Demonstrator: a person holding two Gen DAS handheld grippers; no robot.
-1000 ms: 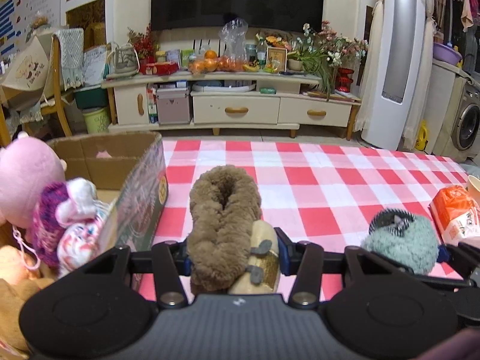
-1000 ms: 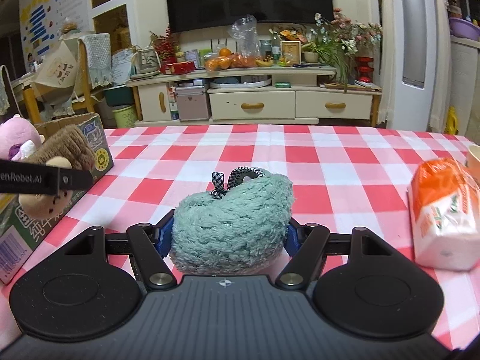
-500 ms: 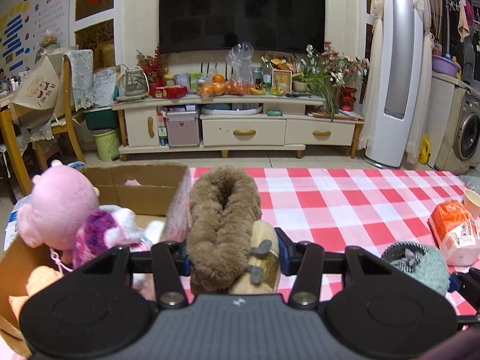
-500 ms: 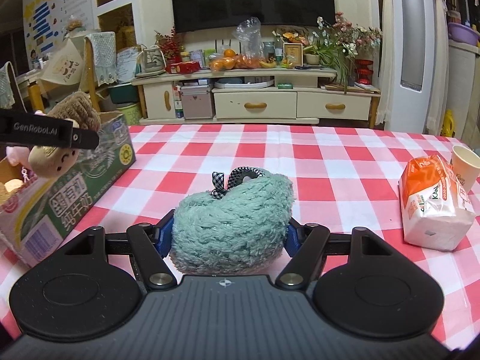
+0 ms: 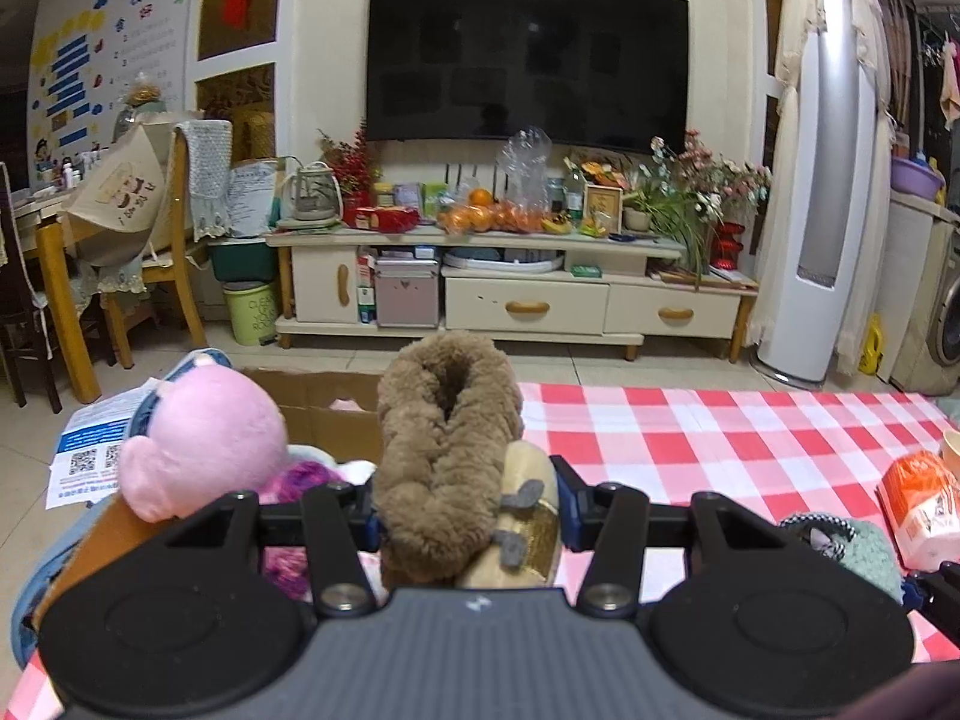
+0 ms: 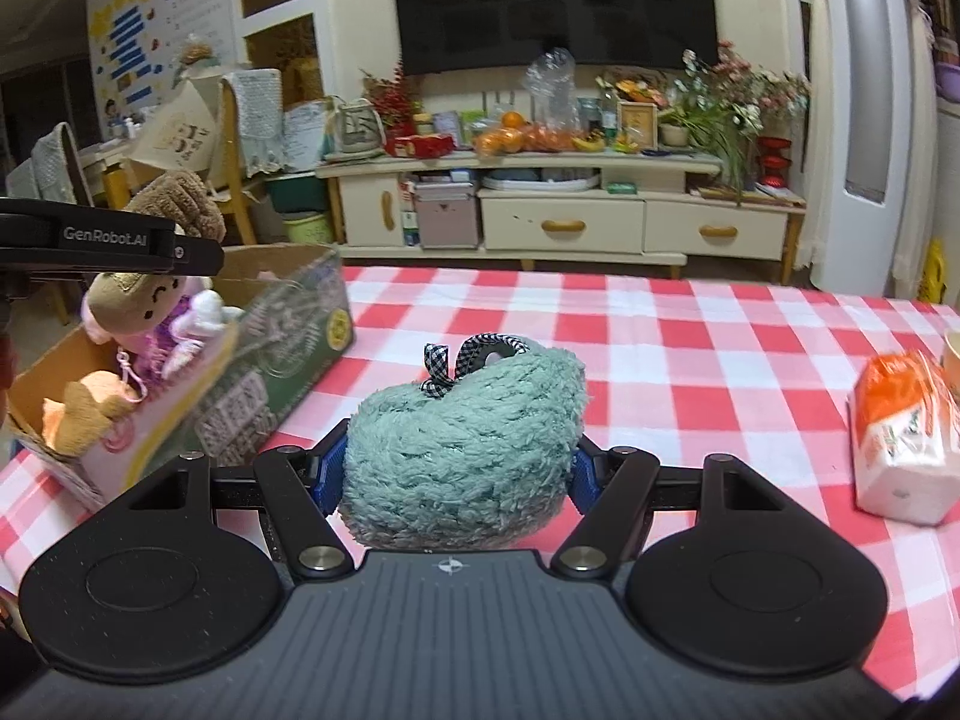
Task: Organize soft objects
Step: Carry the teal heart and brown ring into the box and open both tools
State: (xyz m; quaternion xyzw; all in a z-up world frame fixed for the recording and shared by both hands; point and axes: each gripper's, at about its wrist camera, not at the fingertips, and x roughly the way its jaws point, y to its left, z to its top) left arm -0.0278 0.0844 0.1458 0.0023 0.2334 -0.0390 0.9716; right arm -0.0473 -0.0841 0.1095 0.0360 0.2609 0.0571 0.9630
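My left gripper is shut on a brown plush doll with a tan face and holds it above the open cardboard box. The box also shows in the right wrist view at the table's left end, with the doll hanging over it. A pink plush and a purple-white toy sit in the box. My right gripper is shut on a fluffy teal plush with a checked bow, held over the red-checked tablecloth.
An orange tissue pack lies at the right of the table, with a paper cup beyond it. An orange-tan plush sits in the box's near end. A TV cabinet stands behind the table.
My left gripper has lifted the brown doll and carried it left, from over the tablecloth to above the box. My right gripper has risen a little with the teal plush.
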